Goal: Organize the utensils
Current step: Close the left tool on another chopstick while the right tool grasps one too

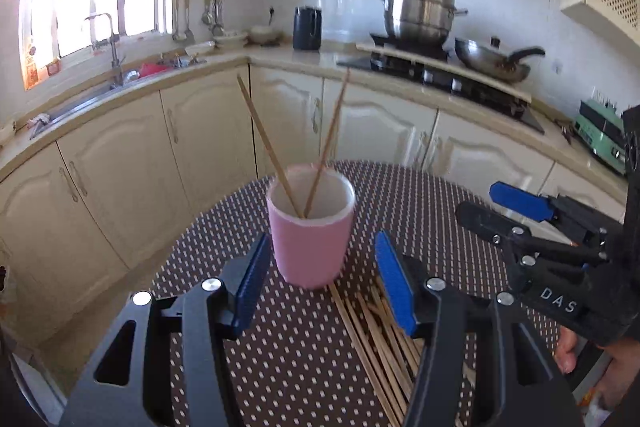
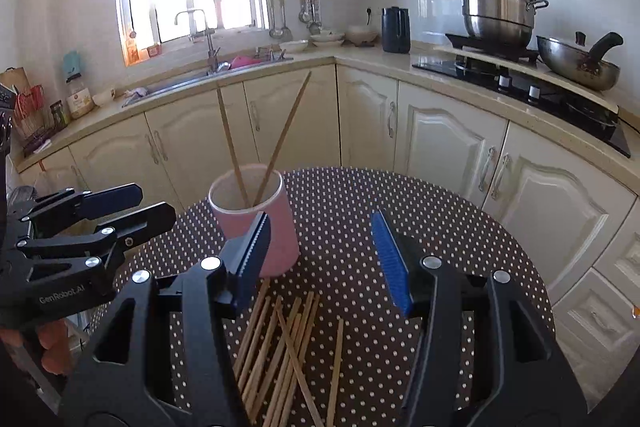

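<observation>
A pink cup [image 1: 310,243] stands on the round dotted table [image 1: 420,195] with two wooden chopsticks [image 1: 264,143] leaning in it. It also shows in the right wrist view [image 2: 276,227]. My left gripper [image 1: 322,259] is open, its fingers on either side of the cup, not touching. Several loose chopsticks [image 2: 280,351] lie on the table in front of the cup. My right gripper [image 2: 320,239] is open and empty above that pile, to the right of the cup. It shows at the right in the left wrist view [image 1: 496,203].
Cream kitchen cabinets [image 2: 440,143] curve behind the table. The counter holds a sink with a tap [image 2: 208,43], a black kettle [image 2: 396,29], a steel steamer pot [image 2: 498,9] and a wok [image 2: 576,63] on the stove.
</observation>
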Motion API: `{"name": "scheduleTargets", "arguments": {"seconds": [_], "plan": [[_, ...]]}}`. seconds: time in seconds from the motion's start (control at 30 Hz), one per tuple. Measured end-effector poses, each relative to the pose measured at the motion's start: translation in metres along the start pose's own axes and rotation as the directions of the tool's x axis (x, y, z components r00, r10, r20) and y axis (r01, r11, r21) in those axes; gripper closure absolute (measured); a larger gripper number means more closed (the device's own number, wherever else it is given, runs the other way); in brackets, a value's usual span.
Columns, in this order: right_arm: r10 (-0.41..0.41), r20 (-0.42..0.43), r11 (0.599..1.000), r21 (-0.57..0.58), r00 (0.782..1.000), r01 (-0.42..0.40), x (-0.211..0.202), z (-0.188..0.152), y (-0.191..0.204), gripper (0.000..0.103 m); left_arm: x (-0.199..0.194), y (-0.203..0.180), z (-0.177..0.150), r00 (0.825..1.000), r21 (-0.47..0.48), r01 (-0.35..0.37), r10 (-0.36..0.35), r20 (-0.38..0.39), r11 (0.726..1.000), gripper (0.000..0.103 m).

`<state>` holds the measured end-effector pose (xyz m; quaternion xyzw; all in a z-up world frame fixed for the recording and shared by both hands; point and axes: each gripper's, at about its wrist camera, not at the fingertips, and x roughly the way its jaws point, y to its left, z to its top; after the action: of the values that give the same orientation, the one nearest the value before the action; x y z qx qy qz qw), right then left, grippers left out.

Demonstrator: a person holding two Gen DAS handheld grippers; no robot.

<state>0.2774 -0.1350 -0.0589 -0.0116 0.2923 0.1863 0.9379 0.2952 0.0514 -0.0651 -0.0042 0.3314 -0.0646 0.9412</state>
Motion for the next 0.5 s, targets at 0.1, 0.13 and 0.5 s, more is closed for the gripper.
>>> {"name": "scheduleTargets", "arguments": {"seconds": [0.1,0.13,0.5], "plan": [[-0.005,-0.078,1.000,-0.021,0.997,0.003,0.002,-0.017,-0.005,0.050,0.013,-0.007,-0.015,0.995,0.012,0.021,-0.020,-0.095,1.000,0.049],[0.001,-0.108,1.000,-0.030,0.994,-0.005,0.004,-0.023,-0.006,0.050,0.018,-0.009,-0.021,0.991,0.015,0.027,-0.024,-0.128,1.000,0.049],[0.053,-0.392,0.988,-0.114,0.919,-0.105,0.034,-0.081,0.008,0.069,0.040,-0.006,-0.065,0.950,-0.058,0.083,-0.096,-0.298,0.995,0.049]]}}
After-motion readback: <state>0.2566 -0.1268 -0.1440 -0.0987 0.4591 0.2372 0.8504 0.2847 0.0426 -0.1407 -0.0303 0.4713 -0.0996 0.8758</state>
